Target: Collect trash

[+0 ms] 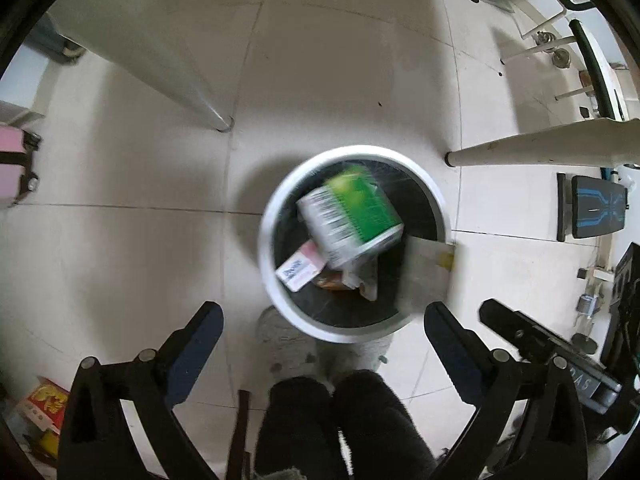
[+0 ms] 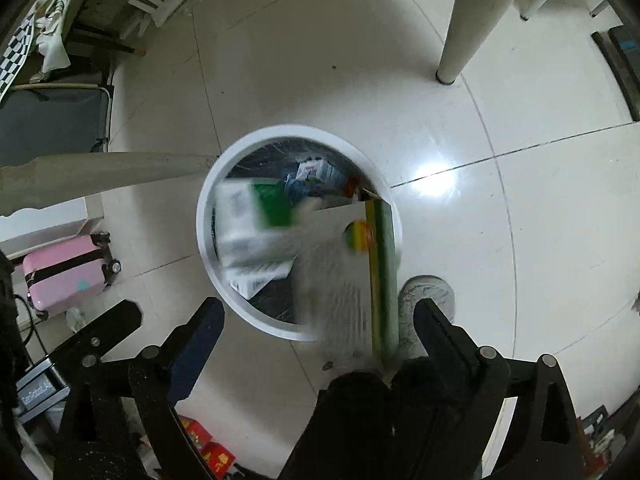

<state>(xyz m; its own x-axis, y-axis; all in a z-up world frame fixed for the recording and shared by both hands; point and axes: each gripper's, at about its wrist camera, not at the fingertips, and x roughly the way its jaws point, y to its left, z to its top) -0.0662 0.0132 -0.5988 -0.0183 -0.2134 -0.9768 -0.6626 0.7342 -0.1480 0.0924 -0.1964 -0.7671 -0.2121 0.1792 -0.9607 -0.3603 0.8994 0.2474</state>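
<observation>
A blurred green-and-white carton (image 1: 352, 216) is over the mouth of the white round trash bin (image 1: 276, 292), above packaging already inside. A flat cardboard box (image 2: 352, 276) tilts across the bin's rim. Both the left gripper (image 1: 324, 332) and right gripper (image 2: 318, 320) hang above the bin, jaws spread wide and empty. Red boxes (image 2: 210, 450) lie on the floor near the bin, likely remaining to be collected.

Bright even indoor light, glare patch on the floor (image 2: 434, 176), soft shadow beside the bin (image 1: 276, 216), cartons (image 1: 352, 216) smeared by motion blur, strong fisheye bending, black vignette at corners.
</observation>
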